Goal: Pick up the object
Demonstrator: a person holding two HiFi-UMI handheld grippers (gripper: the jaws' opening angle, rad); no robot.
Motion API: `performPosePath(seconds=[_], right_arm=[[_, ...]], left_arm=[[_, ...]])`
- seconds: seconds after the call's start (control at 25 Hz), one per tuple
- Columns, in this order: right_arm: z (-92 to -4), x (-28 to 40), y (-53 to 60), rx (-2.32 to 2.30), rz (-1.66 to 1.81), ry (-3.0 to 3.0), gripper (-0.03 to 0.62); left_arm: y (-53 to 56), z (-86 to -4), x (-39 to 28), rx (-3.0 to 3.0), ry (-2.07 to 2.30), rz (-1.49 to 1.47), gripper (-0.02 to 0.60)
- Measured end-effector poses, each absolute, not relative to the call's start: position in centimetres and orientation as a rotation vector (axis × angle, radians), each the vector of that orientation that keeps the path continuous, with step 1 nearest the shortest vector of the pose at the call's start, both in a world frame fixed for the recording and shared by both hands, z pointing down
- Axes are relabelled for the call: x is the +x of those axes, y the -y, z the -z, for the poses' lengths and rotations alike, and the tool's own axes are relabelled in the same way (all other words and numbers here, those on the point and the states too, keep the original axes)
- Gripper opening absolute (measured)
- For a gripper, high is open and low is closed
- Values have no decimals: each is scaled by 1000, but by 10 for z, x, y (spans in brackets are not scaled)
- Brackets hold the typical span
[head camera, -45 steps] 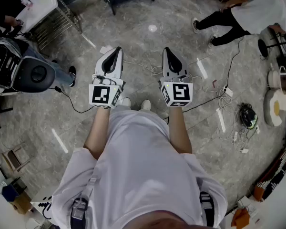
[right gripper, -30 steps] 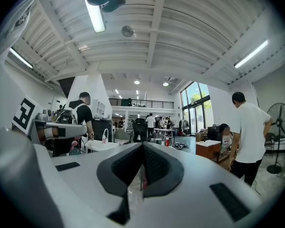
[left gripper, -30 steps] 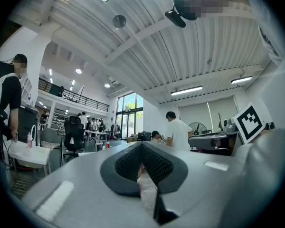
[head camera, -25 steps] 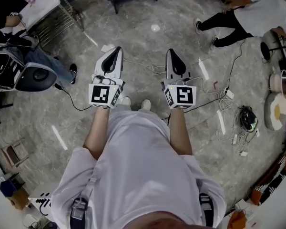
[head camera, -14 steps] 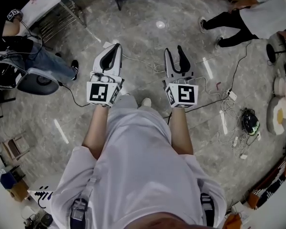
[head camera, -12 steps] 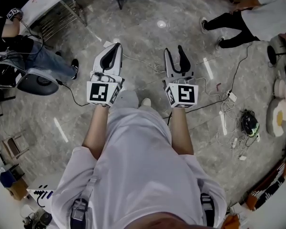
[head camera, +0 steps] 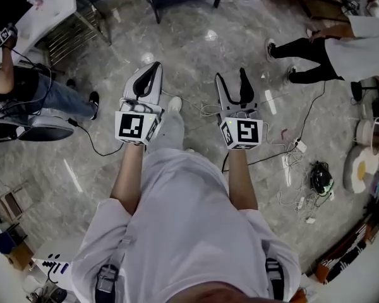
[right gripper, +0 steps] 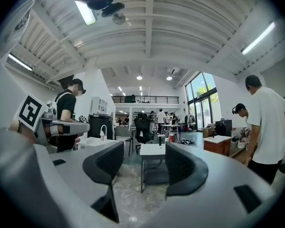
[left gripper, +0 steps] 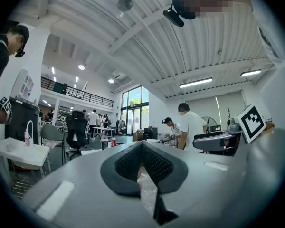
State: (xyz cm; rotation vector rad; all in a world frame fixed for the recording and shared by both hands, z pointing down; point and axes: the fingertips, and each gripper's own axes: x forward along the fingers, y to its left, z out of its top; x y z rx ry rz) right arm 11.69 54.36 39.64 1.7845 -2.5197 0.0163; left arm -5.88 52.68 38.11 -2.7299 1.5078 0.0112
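Observation:
I hold both grippers out at waist height over a grey marble floor (head camera: pixel 196 43). My left gripper (head camera: pixel 153 65) points forward with its dark pads (left gripper: pixel 143 161) pressed together and nothing in them. My right gripper (head camera: pixel 232 76) points the same way, and its jaws are opening. Its two pads (right gripper: pixel 186 167) stand wide apart with only air and the floor between them. In the right gripper view a small white table (right gripper: pixel 152 150) stands straight ahead between the pads. I cannot tell which thing is the object named in the task.
Cables and a power strip (head camera: pixel 289 163) lie on the floor at the right, beside a dark helmet-like thing (head camera: pixel 319 178). A person (head camera: pixel 331 43) stands at the far right and another sits at the left (head camera: pixel 25 96). A white table (head camera: pixel 47 8) stands at the back left.
The right gripper's jaws have gone from shut to wide open. The wearer has stepped forward, with one shoe now showing between the grippers. The left gripper stays shut.

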Motion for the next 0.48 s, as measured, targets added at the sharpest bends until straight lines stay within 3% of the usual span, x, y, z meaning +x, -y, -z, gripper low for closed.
performPosePath(seconds=[0.48], right_arm=[[-367,91,-291,1820,-1,2485,256]], left_arm=[[-263,-363,-95,-2746,-1494,-45,0]])
